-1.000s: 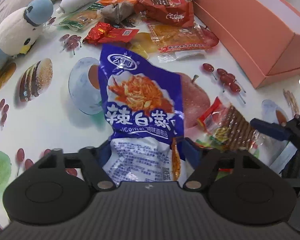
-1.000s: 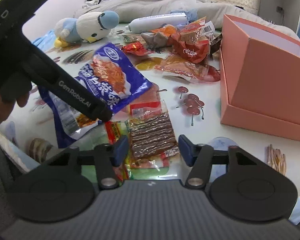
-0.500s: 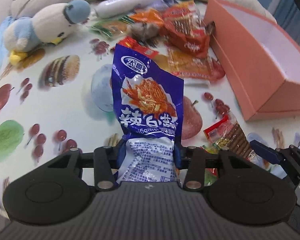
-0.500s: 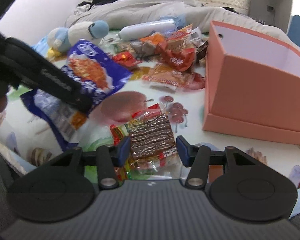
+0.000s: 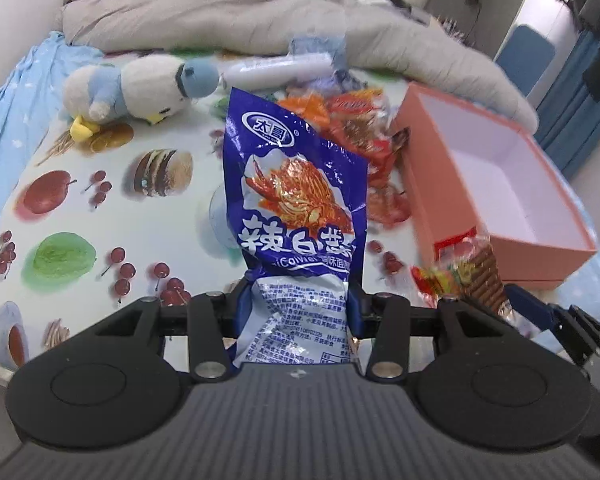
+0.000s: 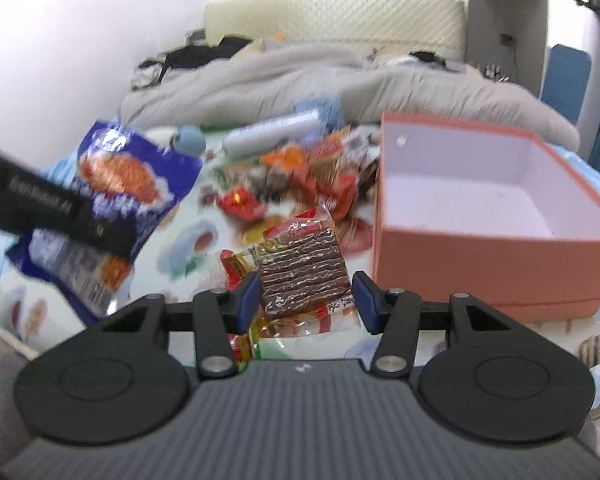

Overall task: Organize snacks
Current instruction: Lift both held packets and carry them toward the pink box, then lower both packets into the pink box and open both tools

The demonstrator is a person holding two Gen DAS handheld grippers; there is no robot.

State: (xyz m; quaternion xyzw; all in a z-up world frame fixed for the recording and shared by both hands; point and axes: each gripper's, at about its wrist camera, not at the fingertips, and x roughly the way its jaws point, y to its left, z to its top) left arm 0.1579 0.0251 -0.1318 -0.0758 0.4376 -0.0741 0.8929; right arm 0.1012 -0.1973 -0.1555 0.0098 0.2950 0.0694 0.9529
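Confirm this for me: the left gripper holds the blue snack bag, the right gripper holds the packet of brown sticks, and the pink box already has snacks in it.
One thing is wrong: the pink box is empty, its white inside bare in the right wrist view. The rest stands: the left gripper is closed on the blue snack bag, and the right gripper holds the packet of brown sticks.
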